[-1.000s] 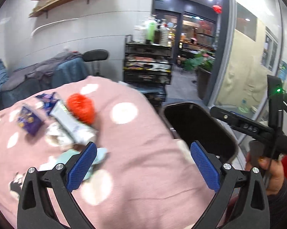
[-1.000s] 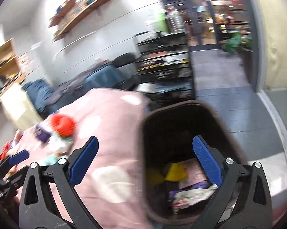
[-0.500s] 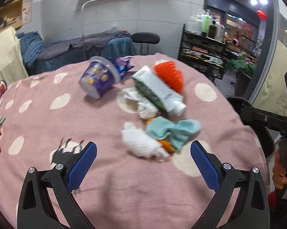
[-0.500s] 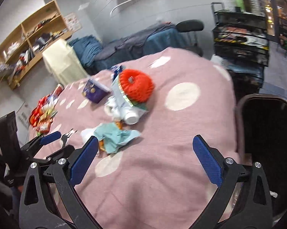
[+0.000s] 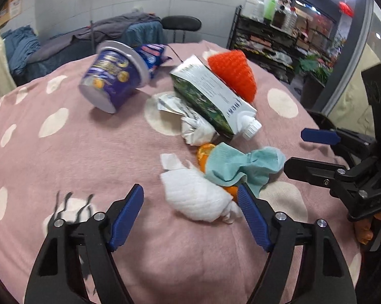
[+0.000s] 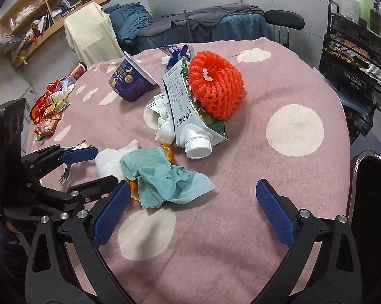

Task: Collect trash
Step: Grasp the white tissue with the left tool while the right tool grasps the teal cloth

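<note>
Trash lies on a pink dotted tablecloth. A crumpled white tissue sits between the fingers of my open left gripper, which partly closes around it. Beside it lie a teal cloth, orange peel, a milk carton, an orange foam net, a purple cup and crumpled paper. My right gripper is open and empty, just near of the teal cloth. The left gripper also shows in the right wrist view.
A black trash bin stands at the table's right edge. Snack wrappers and a bottle lie at the table's far left. A black wire rack, a chair and a covered bed stand behind the table.
Both grippers swung from the bin back over the table. The left gripper has come down to the white tissue and narrowed its jaws; the right has neared the teal cloth.
</note>
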